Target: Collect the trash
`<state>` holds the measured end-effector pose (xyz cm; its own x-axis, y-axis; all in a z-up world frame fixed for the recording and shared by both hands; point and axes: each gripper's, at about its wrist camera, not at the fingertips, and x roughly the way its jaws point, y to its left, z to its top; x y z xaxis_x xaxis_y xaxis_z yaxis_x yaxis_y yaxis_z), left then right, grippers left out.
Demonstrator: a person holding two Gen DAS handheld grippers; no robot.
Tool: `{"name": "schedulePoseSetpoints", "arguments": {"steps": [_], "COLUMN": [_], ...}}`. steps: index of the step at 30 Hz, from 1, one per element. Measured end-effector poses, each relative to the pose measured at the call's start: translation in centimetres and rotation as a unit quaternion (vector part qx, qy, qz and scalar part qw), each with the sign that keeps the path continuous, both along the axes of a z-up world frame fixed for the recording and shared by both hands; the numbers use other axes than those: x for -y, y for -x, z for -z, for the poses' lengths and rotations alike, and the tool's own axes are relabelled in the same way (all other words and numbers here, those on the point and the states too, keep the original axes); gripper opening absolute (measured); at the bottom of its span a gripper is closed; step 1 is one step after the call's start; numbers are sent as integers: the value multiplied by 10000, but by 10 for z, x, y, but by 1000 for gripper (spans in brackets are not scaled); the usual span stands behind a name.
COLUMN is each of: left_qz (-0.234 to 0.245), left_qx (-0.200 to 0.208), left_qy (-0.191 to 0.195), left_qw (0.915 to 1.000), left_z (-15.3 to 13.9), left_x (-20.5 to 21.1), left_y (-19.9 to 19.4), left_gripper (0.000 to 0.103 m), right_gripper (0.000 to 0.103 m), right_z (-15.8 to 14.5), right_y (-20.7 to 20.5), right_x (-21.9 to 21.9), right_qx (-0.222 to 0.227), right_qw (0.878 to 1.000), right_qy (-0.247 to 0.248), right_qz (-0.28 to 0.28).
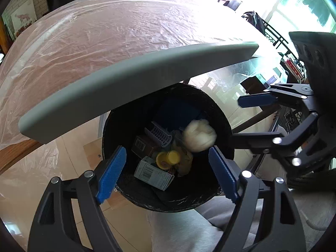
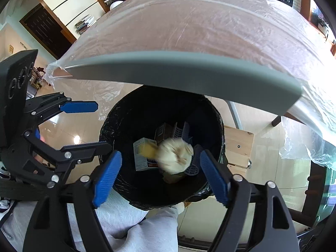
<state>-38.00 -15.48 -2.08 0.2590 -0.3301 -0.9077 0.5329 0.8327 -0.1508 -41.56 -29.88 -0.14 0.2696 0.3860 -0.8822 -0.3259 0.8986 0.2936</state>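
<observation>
both tools stand wide and hold nothing: your left tool (image 1: 167, 173) and right tool (image 2: 160, 175) point steeply down over the mouth of the black bin (image 1: 117, 126). a pale crumpled wad (image 2: 175, 156), blurred in the right view, sits straight below the right tool's gap, inside the bin, on the boxes and the yellow cap (image 1: 169, 158). the bin stands on the floor, partly under the grey edge of the worktop (image 1: 130, 79).
</observation>
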Motion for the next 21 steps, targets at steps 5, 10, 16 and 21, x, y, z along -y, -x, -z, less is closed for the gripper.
{"name": "schedulePoseSetpoints", "arguments": {"steps": [5,10,16,21], "left_qz": [-41,64,-828,-1735], "left_qx": [100,774,2019,2081], "left_qy": [92,478,257,-118], "left_qw": [9999,9958,9756,9625], "left_z": [-20,-91,-146,-133], "left_x": [-15,-37,-67,-94], "left_y": [1,-4,-80,-181], "left_gripper": [82,91,101,101], "right_gripper": [77,96,99,99], "right_z": [-30,-99,-133,-118], "right_y": [6,0,-94,-182], "right_x": [14,37,90,121], "right_qx": [170,1042,1634,1812], "right_qw": [9998,9939,9783,9656], "right_qy": [-25,-218,-116,397], "right_qz": [97,272,1268,1820]}}
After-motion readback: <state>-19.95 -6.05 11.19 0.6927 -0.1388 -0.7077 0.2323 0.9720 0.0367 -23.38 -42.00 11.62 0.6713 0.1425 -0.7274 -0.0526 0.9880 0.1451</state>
